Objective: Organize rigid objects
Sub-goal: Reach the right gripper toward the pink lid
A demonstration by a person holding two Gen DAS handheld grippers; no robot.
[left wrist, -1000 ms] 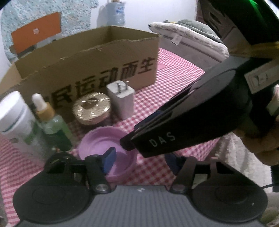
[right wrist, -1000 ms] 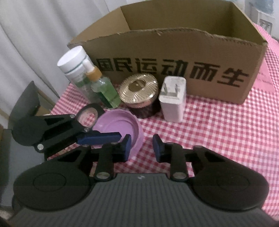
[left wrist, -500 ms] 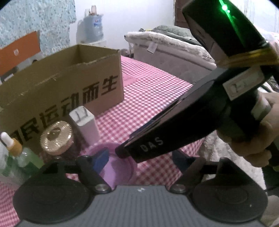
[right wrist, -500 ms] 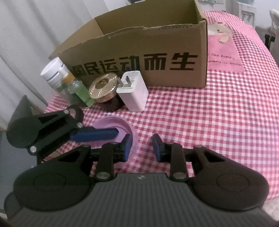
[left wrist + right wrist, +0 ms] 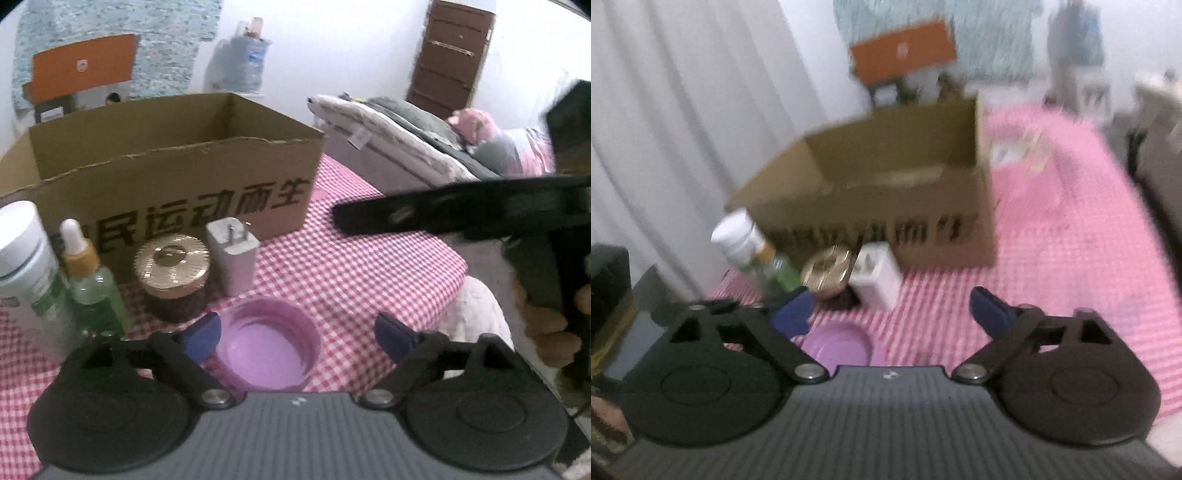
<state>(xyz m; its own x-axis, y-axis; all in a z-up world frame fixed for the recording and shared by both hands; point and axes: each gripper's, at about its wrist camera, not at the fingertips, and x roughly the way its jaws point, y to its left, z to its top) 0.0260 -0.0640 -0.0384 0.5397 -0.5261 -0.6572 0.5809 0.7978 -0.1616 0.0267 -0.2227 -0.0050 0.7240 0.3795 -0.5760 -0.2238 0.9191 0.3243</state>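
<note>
My left gripper (image 5: 295, 332) jaws are opening; the purple lid (image 5: 267, 349) lies free between them, near the table's (image 5: 369, 273) front edge. My right gripper (image 5: 890, 314) jaws are opening, empty.

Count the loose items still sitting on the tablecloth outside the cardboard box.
5, in front of the box: white jar far left, green dropper bottle, gold-lidded jar, white charger, purple lid nearest. Others may be hidden.

A water jug (image 5: 242, 62), brown door (image 5: 452, 55) and bed (image 5: 406, 136) behind.
</note>
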